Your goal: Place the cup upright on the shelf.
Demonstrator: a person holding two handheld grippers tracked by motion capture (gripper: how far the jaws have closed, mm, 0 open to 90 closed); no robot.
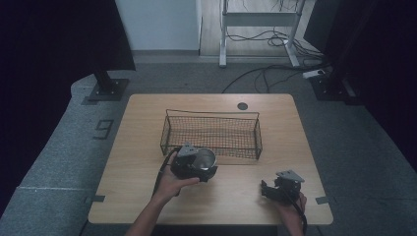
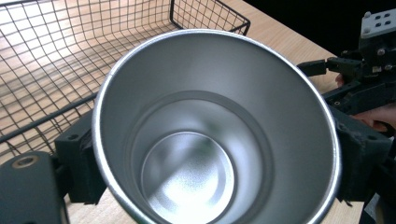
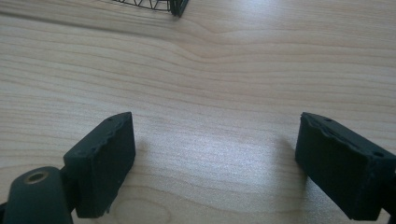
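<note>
My left gripper [image 1: 196, 169], jaws clamped on the steel cup [image 1: 204, 158], sits just off the near wall of the wire basket [image 1: 211, 132]; that wall and its near-left corner block any level move forward. Basket top is open, wood showing through the mesh floor, so the way in is from above. Right gripper [image 1: 275, 191] has jaws spread wide over bare table [image 1: 231, 189], basket corner well ahead. Wood between the two grippers is free.
</note>
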